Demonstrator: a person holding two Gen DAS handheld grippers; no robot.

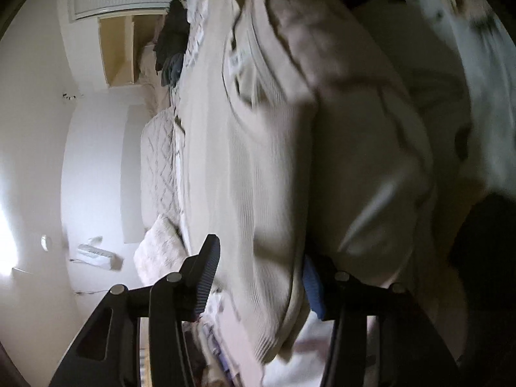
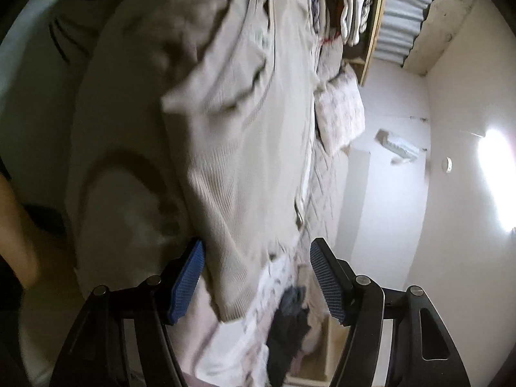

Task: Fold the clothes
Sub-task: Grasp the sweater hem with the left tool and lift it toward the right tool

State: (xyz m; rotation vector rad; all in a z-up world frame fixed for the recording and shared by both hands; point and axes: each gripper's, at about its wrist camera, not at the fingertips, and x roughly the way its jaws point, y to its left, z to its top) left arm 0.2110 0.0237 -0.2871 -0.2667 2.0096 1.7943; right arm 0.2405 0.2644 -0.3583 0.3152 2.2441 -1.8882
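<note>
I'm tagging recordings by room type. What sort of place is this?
Most likely a bedroom. A bed with a quilted cover and a pillow fills the middle, open wooden shelves hold folded clothes, and a beige knit sweater lies spread on the bed.

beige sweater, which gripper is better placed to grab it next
Left. The beige sweater fills the gap of the open left gripper; the open right gripper has only its edge beside one finger.

Quilted bed (image 1: 159, 161) — wall shelf (image 2: 371, 32)
</note>
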